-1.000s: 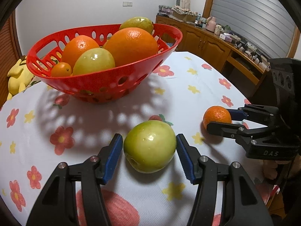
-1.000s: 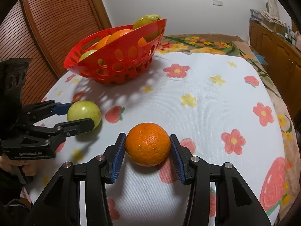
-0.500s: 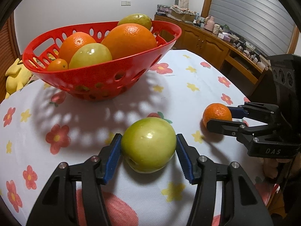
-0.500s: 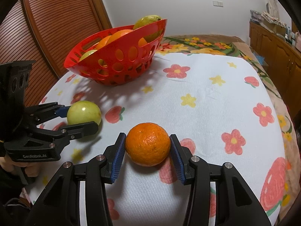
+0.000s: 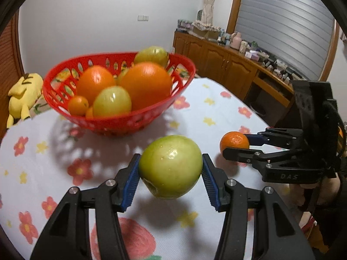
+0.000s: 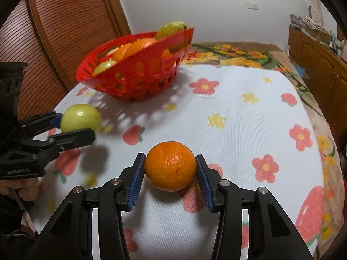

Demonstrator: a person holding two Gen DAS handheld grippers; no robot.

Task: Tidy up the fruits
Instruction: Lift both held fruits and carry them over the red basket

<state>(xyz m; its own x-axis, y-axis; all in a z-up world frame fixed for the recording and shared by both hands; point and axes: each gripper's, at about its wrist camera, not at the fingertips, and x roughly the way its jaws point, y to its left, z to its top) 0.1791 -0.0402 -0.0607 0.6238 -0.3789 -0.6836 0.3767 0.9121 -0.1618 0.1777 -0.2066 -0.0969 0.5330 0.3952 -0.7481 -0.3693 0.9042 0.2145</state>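
My left gripper (image 5: pixel 170 176) is shut on a green apple (image 5: pixel 171 169) and holds it lifted above the flowered tablecloth; it also shows in the right wrist view (image 6: pixel 80 118). My right gripper (image 6: pixel 170 172) is shut on a small orange (image 6: pixel 170 165), which looks just off the cloth; the orange also shows in the left wrist view (image 5: pixel 234 141). A red basket (image 5: pixel 112 121) beyond both holds several oranges and green fruits; it also shows in the right wrist view (image 6: pixel 138 73).
The round table with the flowered cloth (image 6: pixel 238 117) fills the foreground. A yellow plush toy (image 5: pixel 23 95) lies at its far left edge. A wooden sideboard (image 5: pixel 227 65) with clutter stands to the right, a slatted wooden door (image 6: pixel 54 32) to the left.
My left gripper closed on the green apple and lifted it off the cloth. My right gripper closed on the orange and raised it slightly.
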